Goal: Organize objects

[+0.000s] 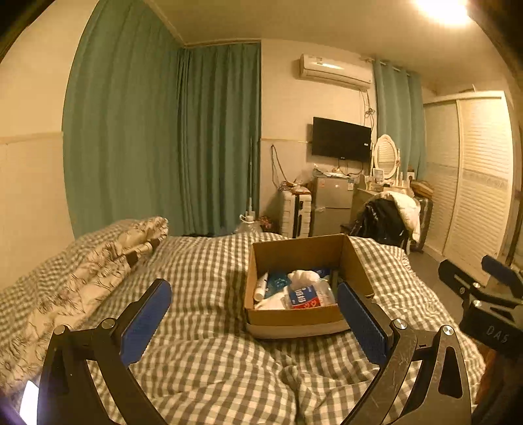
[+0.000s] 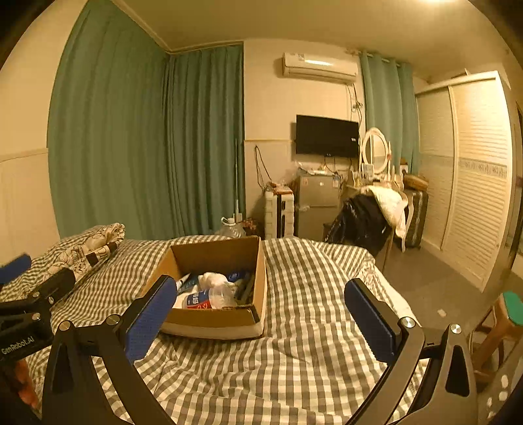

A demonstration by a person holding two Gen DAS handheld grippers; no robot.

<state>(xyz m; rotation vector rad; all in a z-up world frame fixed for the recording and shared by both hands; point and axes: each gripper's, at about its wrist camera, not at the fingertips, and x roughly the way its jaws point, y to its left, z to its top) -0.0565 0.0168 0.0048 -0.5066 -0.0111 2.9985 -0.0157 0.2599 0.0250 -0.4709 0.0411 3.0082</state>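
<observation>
We hold both jaws released, empty; the box (image 1: 294, 314) lies ahead, right of the left gripper (image 1: 255, 314), left of the right gripper (image 2: 261, 314).

1. A bed (image 1: 209, 261) with a grey-and-white checked cover fills the near ground; a patterned pillow (image 1: 108, 258) lies at its left.
2. Green curtains (image 1: 147, 137) cover the left wall and the far corner; a paler curtain (image 1: 397, 117) hangs further right.
3. On the far wall an air conditioner (image 1: 335, 72) sits high, with a dark TV (image 1: 341, 140) below it.
4. Under the TV stands a small fridge (image 1: 331, 204), with an oval mirror (image 1: 385, 156) on a dresser to its right.
5. A chair (image 1: 387, 219) draped with clothes stands near the bed's far right corner.
6. A louvred wardrobe (image 1: 474, 176) lines the right wall.
7. A ceiling light (image 1: 443, 9) glows warm at the upper right.
8. The floor (image 2: 434, 278) at right is grey.
</observation>
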